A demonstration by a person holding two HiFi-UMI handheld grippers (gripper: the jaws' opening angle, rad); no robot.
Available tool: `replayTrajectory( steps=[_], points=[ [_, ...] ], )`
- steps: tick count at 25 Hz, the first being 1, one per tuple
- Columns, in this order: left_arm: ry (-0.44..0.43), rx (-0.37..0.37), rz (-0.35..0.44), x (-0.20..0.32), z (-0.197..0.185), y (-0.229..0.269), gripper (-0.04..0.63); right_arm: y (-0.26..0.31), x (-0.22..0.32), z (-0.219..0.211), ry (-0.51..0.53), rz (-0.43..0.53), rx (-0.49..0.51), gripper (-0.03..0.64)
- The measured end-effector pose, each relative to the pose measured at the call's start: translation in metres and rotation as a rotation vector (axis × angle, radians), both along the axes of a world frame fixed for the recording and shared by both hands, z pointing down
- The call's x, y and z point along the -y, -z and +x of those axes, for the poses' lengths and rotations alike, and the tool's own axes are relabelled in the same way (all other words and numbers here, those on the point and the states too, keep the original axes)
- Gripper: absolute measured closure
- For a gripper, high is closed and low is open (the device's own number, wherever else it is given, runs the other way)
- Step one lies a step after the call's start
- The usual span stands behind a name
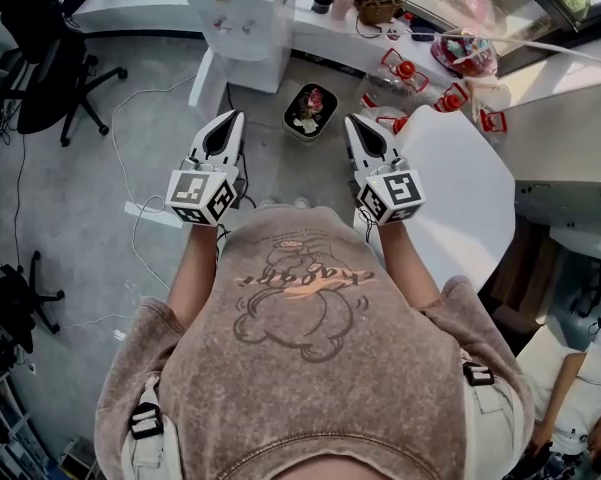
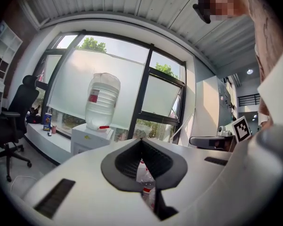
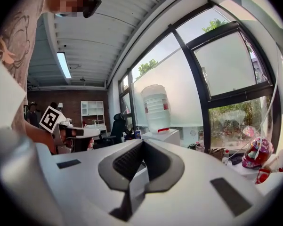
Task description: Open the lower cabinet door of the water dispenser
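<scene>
The white water dispenser [image 1: 245, 13] stands against the window counter at the top of the head view, some way ahead of both grippers. Its clear bottle [image 2: 102, 100] sits on the white body [image 2: 87, 138] in the left gripper view, and the bottle [image 3: 156, 108] also shows in the right gripper view. The lower cabinet door is hidden behind the gripper bodies in both gripper views. My left gripper [image 1: 235, 118] and right gripper [image 1: 352, 121] are held side by side in front of the person's chest, pointing towards the dispenser. Both have their jaws closed tip to tip with nothing between them.
A black tray of small items [image 1: 310, 110] lies on the floor between the grippers and the dispenser. A white table [image 1: 460, 188] is close on the right. A black office chair [image 1: 40, 58] stands at the left, and white cables [image 1: 140, 98] trail over the floor.
</scene>
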State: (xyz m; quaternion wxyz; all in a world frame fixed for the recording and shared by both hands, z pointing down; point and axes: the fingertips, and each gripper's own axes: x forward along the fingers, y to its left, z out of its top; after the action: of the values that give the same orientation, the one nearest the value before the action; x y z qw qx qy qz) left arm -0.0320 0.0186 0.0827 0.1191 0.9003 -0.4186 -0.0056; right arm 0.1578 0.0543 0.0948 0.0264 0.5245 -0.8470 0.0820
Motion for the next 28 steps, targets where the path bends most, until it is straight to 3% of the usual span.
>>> replayTrajectory(
  steps=[28],
  points=[
    [0.066,0.047,0.015,0.014,-0.002,0.006,0.578,-0.008,0.030,-0.001,0.015,0.008,0.001,0.612]
  ],
)
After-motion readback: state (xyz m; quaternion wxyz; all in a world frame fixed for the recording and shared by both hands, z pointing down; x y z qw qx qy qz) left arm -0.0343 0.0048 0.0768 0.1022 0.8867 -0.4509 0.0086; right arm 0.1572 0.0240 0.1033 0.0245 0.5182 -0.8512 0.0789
